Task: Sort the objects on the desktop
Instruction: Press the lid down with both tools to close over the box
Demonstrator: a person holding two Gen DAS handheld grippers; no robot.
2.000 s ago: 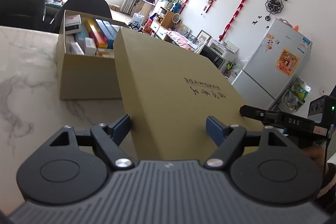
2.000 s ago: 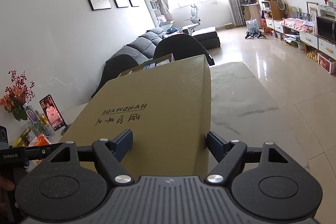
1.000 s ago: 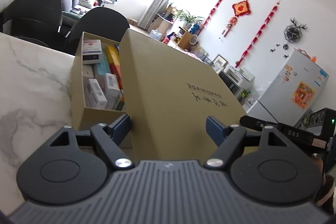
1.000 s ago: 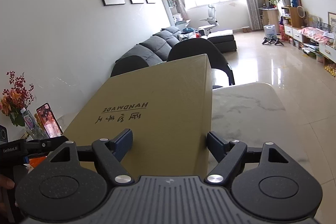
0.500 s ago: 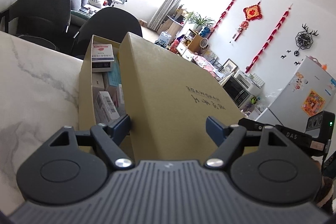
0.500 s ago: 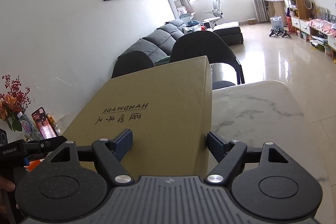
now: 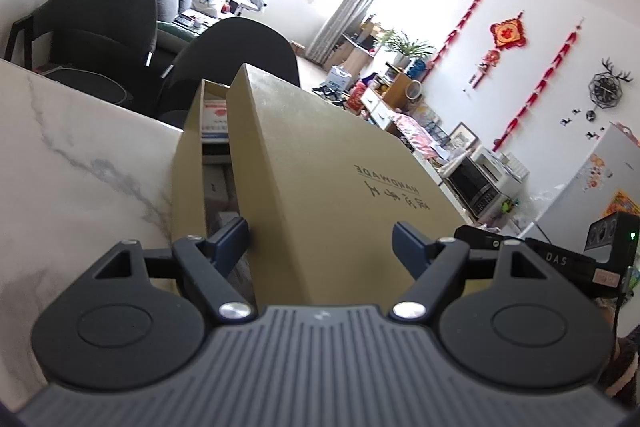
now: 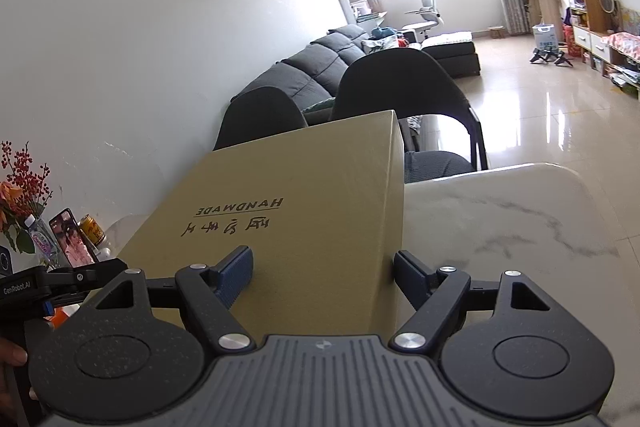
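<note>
A tan cardboard lid (image 7: 328, 179) printed "HANDMADE" is held over an open tan box (image 7: 188, 171) that holds several small packages (image 7: 216, 119) on the marble table (image 7: 80, 155). My left gripper (image 7: 320, 239) grips the lid's near left corner, one finger on its side wall and one on its top. My right gripper (image 8: 324, 267) grips the lid (image 8: 288, 211) at its near right corner the same way. The lid covers most of the box; only a narrow strip along the box's left side shows.
Two black chairs (image 7: 236, 55) stand behind the table's far edge. A vase of flowers (image 8: 20, 195), a bottle, a can and a photo card (image 8: 70, 239) stand at the left by the wall. The marble top (image 8: 500, 227) extends to the right of the lid.
Both grippers have carried the lid leftward over the open box. The box's contents, widely visible before, now show only through a narrow gap on the left.
</note>
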